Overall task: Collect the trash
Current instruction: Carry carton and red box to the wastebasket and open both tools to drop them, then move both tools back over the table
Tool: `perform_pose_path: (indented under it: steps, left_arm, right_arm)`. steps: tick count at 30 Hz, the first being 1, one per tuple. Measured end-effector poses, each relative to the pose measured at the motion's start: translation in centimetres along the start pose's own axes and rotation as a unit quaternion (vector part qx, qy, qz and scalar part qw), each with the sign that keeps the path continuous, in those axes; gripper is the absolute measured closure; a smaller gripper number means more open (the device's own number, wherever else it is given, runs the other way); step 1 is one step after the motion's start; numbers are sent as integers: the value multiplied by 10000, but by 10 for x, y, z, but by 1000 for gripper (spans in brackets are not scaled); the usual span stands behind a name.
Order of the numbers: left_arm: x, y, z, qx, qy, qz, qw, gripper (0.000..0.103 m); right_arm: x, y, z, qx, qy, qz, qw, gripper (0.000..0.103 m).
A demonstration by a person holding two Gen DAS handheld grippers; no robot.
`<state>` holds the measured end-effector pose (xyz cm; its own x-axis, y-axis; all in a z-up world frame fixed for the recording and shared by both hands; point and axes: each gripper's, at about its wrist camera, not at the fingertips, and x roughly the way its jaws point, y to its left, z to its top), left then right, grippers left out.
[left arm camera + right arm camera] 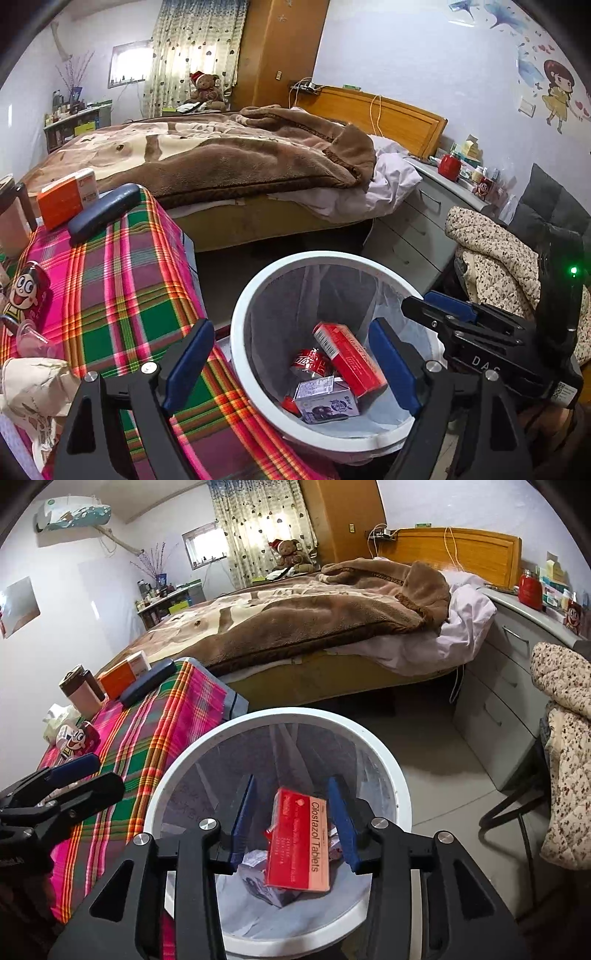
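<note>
A white round trash bin with a clear liner stands beside the plaid-covered table. Inside lie a red Cilostazol tablet box, a crushed red can and a small purple-and-white carton. My right gripper is open over the bin, the red box lying loose below its fingers. My left gripper is open and empty, over the bin's left rim and the table edge.
The plaid table holds an orange box, a dark case, a red cartoon can, a cup and crumpled paper. A bed, grey drawers and a chair with floral cloth stand around.
</note>
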<state>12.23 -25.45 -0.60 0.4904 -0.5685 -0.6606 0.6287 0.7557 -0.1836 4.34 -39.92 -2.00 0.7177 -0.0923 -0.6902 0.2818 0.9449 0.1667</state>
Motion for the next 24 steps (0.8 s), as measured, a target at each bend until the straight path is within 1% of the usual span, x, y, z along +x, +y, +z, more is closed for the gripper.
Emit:
perform_pose_path:
  steps: [4,8,14,15,17,18,19,24]
  left_arm:
    - [-14,6,-2,-52,-88,92,9999,17]
    - [-29,16,-6,-122,-155,278,9994,17]
    - [-55,37,-16,-297,-272,470,9981,17]
    - [-60,41,-18,-329,-294,500,9978,17]
    - [-68,49,-22,-370,-324,584,9971,17]
    - [-72,52,-24,-395,-338,624,9967,17]
    - [-76,55,-25,-417,-361,668,9962,17]
    - [-98,80,-34,-625,-491,798,9936,17]
  right_arm:
    - [-4,2,1,37,-54,45,10000,61]
    - [-9,10,0,33,-114,87,9999,61]
    - [-17,24,-2,-8,-247,196,9995,59]
    - [-18,27,-3,-25,-267,216,9994,58]
    - [-20,35,-4,-85,-307,255,9992,51]
    - [-21,38,-4,-105,-322,278,9990,44]
    - [-22,42,-5,-129,-337,316,9988,42]
    - [-24,63,-7,-328,-398,493,9975,42]
